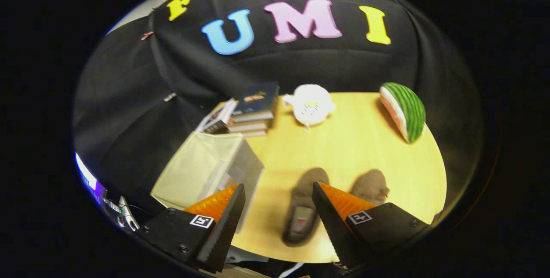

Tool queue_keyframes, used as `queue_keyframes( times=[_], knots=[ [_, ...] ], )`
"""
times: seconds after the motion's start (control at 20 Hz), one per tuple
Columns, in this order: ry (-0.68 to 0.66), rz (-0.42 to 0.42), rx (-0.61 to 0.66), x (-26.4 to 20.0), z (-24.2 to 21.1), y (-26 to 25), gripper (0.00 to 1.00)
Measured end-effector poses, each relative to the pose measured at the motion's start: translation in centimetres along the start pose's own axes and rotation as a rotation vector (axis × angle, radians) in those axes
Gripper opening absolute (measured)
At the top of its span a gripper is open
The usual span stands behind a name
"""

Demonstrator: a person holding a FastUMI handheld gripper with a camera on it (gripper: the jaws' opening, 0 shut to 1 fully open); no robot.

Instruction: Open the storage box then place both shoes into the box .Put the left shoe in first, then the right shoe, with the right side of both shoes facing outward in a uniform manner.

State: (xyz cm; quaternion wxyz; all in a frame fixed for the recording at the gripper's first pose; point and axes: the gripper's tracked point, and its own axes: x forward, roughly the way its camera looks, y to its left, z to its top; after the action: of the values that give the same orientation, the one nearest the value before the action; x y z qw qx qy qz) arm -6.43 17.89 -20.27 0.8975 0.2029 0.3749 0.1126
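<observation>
Brown, soft-looking shoes lie side by side on the tabletop (pixel 343 149): one shoe (pixel 303 211) between the fingers, the other (pixel 373 185) just right. The box (pixel 206 170) stands near left. The tool (pixel 279 203) hangs wide, holding nothing. They look light and floppy; pinching the heel collar seems surest.

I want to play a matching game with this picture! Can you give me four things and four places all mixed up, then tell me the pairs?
Things:
1. watermelon
2. books
3. storage box
4. shoe

Places:
A. between the open tongs
B. just beyond one tong, in front of the books
C. far table edge, beside the white teapot
D. stacked beyond the box

Pairs: 1-C, 2-D, 3-B, 4-A
</observation>
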Motion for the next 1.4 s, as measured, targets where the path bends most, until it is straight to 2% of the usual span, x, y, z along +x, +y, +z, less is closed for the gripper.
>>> queue_keyframes(
  times=[0.15,0.2,0.4,0.65,0.8,0.85,0.9,0.95,1.1,1.2,1.4],
  knots=[
    [0.088,-0.053,-0.013,1.2,-4.0,-2.7,0.93],
    [0.115,-0.059,-0.025,1.8,-5.0,-3.2,0.85],
    [0.196,-0.09,-0.089,5.6,-8.1,-4.7,0.74],
    [0.198,-0.124,-0.038,10.1,-8.5,-5.4,0.69],
    [0.171,-0.172,-0.037,12.0,-8.1,-6.1,0.6],
    [0.172,-0.183,-0.031,12.2,-8.2,-6.0,0.56],
    [0.167,-0.19,-0.025,12.4,-8.0,-5.9,0.47],
    [0.176,-0.2,-0.022,12.4,-8.0,-6.0,0.44],
    [0.188,-0.244,0.021,11.9,-7.8,-6.9,0.19],
    [0.206,-0.256,0.058,11.8,-7.6,-7.0,0.09],
    [0.225,-0.264,0.062,9.9,-6.6,-6.2,0.07]
  ],
)
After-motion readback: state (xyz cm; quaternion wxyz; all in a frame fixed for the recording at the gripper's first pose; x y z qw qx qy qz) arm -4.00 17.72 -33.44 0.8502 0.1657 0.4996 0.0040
